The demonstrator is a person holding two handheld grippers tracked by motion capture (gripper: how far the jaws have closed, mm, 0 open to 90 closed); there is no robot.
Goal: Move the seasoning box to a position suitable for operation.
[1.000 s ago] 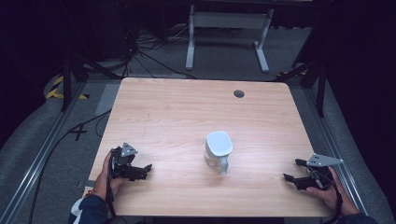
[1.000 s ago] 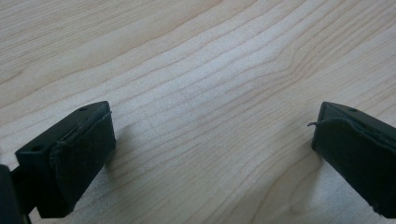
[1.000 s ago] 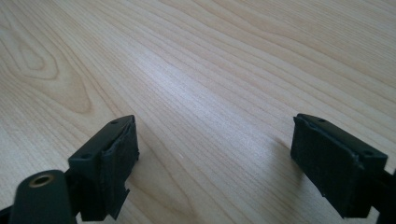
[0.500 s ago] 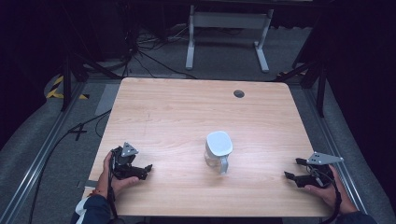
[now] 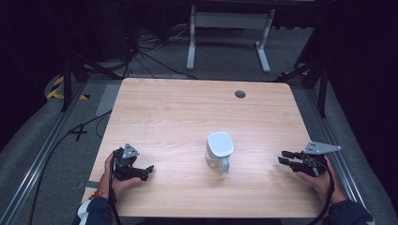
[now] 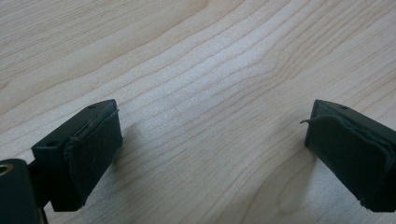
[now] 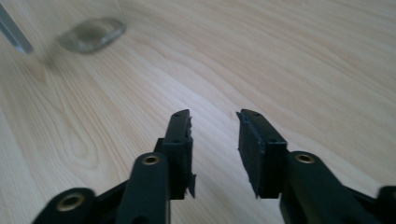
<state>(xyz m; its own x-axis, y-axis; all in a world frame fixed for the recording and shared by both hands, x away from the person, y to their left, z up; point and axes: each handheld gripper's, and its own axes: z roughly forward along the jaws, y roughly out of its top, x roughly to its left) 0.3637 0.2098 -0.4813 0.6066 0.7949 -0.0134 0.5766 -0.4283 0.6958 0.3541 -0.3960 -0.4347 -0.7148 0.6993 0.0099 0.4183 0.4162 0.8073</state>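
High view has the jug (image 5: 219, 152) sitting untouched mid-table toward the near edge, left gripper (image 5: 140, 170) wide open, right gripper (image 5: 287, 157) partly open, both empty, so nothing's started, I'd say.

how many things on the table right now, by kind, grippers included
clear jug with a white lid: 1
handheld grippers: 2, the left gripper and the right gripper, both empty with jaws apart
total: 3, all on the wooden table
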